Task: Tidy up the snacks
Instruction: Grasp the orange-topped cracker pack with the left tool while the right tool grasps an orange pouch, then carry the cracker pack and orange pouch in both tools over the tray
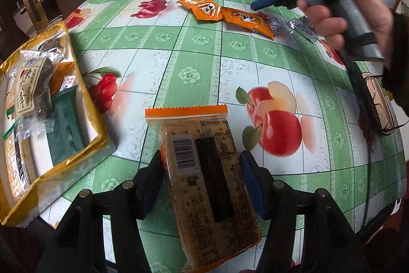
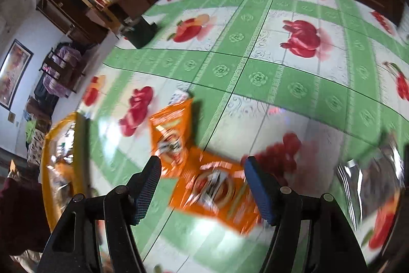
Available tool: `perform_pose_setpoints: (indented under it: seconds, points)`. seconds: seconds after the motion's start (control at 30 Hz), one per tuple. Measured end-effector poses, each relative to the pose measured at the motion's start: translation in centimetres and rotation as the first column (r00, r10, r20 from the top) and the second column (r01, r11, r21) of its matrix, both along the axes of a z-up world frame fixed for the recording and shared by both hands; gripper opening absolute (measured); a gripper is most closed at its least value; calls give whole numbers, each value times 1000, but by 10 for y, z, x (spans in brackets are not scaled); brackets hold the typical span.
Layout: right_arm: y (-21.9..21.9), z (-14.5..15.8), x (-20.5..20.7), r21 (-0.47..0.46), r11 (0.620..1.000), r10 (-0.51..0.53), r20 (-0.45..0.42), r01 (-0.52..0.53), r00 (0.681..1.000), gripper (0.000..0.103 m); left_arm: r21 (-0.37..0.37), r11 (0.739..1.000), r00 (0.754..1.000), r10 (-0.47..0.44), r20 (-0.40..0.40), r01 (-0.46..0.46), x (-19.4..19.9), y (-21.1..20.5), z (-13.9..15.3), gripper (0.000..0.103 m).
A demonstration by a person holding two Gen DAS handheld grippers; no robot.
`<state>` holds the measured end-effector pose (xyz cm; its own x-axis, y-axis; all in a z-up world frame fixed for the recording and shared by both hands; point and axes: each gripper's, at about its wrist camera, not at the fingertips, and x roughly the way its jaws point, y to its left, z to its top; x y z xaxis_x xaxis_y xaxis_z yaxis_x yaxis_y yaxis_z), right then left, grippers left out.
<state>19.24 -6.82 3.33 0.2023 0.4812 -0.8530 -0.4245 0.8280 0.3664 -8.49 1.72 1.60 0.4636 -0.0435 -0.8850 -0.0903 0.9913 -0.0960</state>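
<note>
On the desk [image 1: 194, 63], spread with a green and white cloth printed with red fruit, a gold-rimmed tray [image 1: 97, 119] is serving as the landmark for everything else. It is lying at the desk's left edge and is holding several wrapped snacks, among them a pale packet with large dark characters and a dark green packet. Just to the right of the tray, the left gripper [image 1: 202, 168] is clenching its fingers [image 1: 251, 178] on a clear snack pack [image 1: 204, 175] with an orange serrated seal at its far end, a white barcode label and a black panel of print over a speckled tan bar inside. Well beyond the tray, toward the far right of the desk, two orange snack packets [image 1: 222, 12] with white and dark lettering are lying side by side and touching, with a silvery wrapper [image 1: 301, 27] beside them. A hand [image 1: 358, 14] is holding the right gripper [image 2: 202, 183] above those packets; its fingers [image 2: 260, 193] are standing apart, released, with the nearer orange packet showing blurred between them but not pressed. Farther right of the tray, near the desk's right edge, a pair of glasses [image 1: 381, 109] is resting on a dark patterned case.
</note>
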Motion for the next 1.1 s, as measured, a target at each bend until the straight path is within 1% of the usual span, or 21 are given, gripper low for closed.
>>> perform_pose_setpoints:
  seconds: [0.07, 0.13, 0.23, 0.33, 0.43, 0.47, 0.53, 0.57, 0.6, 0.67, 0.7, 0.73, 0.77, 0.8, 0.83, 0.87, 0.93, 1.03, 1.1]
  points:
    - [2, -10, 7, -12, 1000, 6, -10, -6, 1000, 72, 0, 1000, 1000, 4, 1, -4, -1, 1, 0, 59]
    - [1, -19, 4, 9, 999, 35, -56, -35, 998, 72, -2, 1000, 1000, 9, 0, -9, -3, 2, 0, 59]
    - [0, -19, -17, 23, 994, 105, -67, -104, 992, 72, -3, 1000, 1000, 18, -1, -18, -1, 2, 0, 59]
    - [1, -19, -43, -18, 983, 182, -35, -183, 983, 73, -8, 1000, 1000, 30, 2, -30, 0, 3, 0, 59]
    - [8, -18, -65, -79, 958, 278, 15, -276, 960, 74, -11, 999, 999, 37, 7, -37, 0, 2, 0, 59]
    - [11, -18, -73, -107, 944, 316, 37, -311, 948, 74, -10, 999, 999, 39, 8, -39, 0, 2, 0, 59]
    - [15, -20, -86, -132, 916, 388, 55, -379, 920, 80, -7, 999, 999, 42, 9, -42, 0, 2, 0, 59]
    - [18, -22, -93, -162, 897, 424, 62, -410, 903, 80, -7, 999, 999, 44, 9, -44, 0, 2, 0, 59]
    - [20, -23, -99, -199, 882, 450, 88, -427, 889, 80, -8, 999, 999, 47, 9, -46, 0, 2, 0, 59]
    - [20, -26, -107, -238, 868, 471, 114, -436, 875, 80, -15, 998, 998, 54, 11, -53, 0, 3, 1, 59]
    - [19, -26, -109, -242, 869, 468, 117, -432, 876, 78, -15, 998, 998, 54, 13, -54, 0, 3, 1, 59]
    - [19, -26, -112, -245, 869, 468, 123, -430, 875, 66, -13, 998, 998, 54, 14, -54, 1, 3, 1, 59]
    - [19, -25, -117, -259, 863, 478, 135, -434, 868, 64, -11, 998, 998, 55, 15, -55, 1, 3, 0, 59]
    - [20, -25, -123, -275, 856, 486, 139, -438, 863, 60, -8, 998, 998, 58, 20, -58, 0, 3, 0, 59]
    - [20, -24, -128, -281, 853, 490, 141, -439, 860, 57, -3, 998, 998, 58, 23, -58, 0, 2, 0, 56]
    - [19, -24, -135, -284, 855, 486, 141, -435, 863, 55, 5, 998, 998, 55, 26, -55, 1, 2, 0, 55]
    - [14, -23, -145, -292, 867, 458, 147, -404, 877, 51, -8, 998, 998, 61, 26, -61, 2, 4, 0, 55]
    - [-2, -22, -159, -248, 911, 367, 132, -328, 921, 49, -23, 998, 998, 65, 20, -64, 3, 6, 1, 54]
    - [-17, -20, -172, -200, 941, 301, 123, -274, 946, 49, -36, 997, 998, 66, 19, -66, 3, 7, 2, 54]
